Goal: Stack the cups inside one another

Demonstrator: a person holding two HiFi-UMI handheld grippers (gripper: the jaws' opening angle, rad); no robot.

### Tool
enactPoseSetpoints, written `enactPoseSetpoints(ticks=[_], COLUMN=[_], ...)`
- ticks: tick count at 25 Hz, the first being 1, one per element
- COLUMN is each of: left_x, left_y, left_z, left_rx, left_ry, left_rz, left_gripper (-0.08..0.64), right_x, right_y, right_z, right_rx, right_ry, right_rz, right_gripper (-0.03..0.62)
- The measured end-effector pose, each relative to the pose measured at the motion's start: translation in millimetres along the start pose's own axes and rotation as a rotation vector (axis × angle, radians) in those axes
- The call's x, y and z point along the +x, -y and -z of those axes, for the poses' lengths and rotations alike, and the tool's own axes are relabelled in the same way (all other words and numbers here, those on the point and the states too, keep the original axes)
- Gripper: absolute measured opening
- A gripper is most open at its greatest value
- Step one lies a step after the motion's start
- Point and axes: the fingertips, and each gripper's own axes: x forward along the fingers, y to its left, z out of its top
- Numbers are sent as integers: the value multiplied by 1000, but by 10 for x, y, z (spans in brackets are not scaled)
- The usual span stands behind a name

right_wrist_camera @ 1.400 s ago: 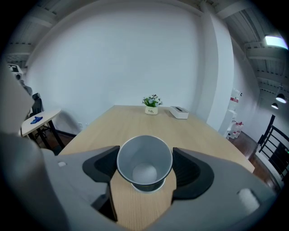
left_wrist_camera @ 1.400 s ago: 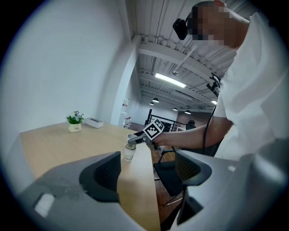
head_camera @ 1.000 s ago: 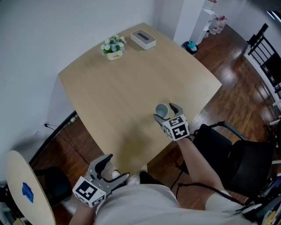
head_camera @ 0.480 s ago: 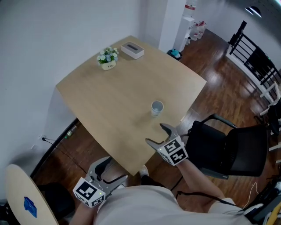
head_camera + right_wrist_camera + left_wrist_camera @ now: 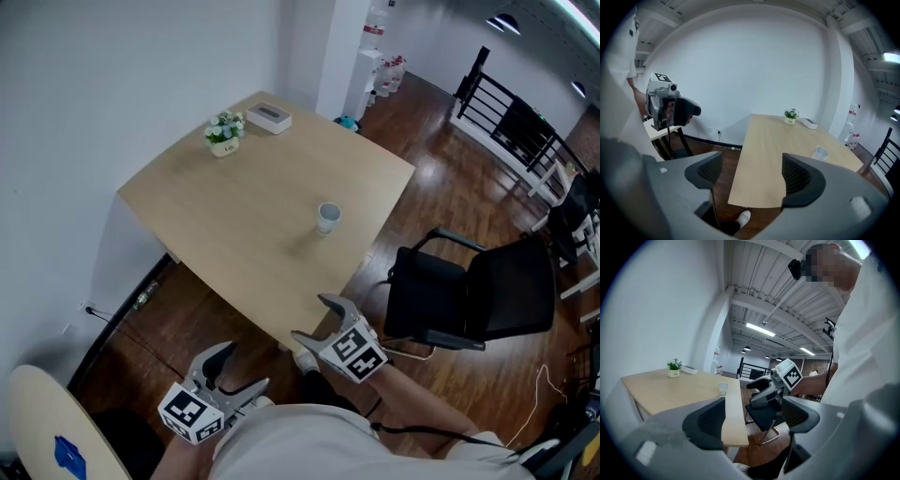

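Note:
A stack of pale cups (image 5: 327, 217) stands upright on the wooden table (image 5: 234, 216), toward its right edge; it also shows small as the cups (image 5: 723, 388) and the cups (image 5: 820, 153) in the two gripper views. My right gripper (image 5: 314, 319) is open and empty, held off the table's near corner, well short of the cups. My left gripper (image 5: 239, 367) hangs lower, close to my body and over the floor, open with nothing in it. In the left gripper view the right gripper (image 5: 761, 387) appears past the table's edge.
A small potted plant (image 5: 224, 133) and a white box (image 5: 268, 116) sit at the table's far corner by the wall. A black chair (image 5: 469, 300) stands right of the table. A round side table (image 5: 47, 422) is at lower left. A black railing (image 5: 511, 117) lies beyond.
The right gripper has let go of the cups and drawn back off the table toward my body. The view has backed away from the table. The left gripper has barely moved.

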Motion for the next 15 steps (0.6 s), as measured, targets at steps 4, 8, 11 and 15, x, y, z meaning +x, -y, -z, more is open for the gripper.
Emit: enactPoseSetpoints(ticks=[4,8,11,15], left_x=[-231,-368,-466,-569], left_y=[90,171,226,213], left_z=[179,273,285,305], left_rx=[-5,-14,-14,-8], left_ry=[-2,-1,-2,11], left_rz=[14,26,22,27], left_gripper=[393,393,393,393], right_x=[-126,-210,-251,-261], right_y=[-319,-518,-611,-679], right_z=[60,144,187,127], right_rx=[0,10,16,10], right_ry=[-8,-24,-38,-32], right_rz=[18,28,38,54], right_gripper=[391,391,391,391])
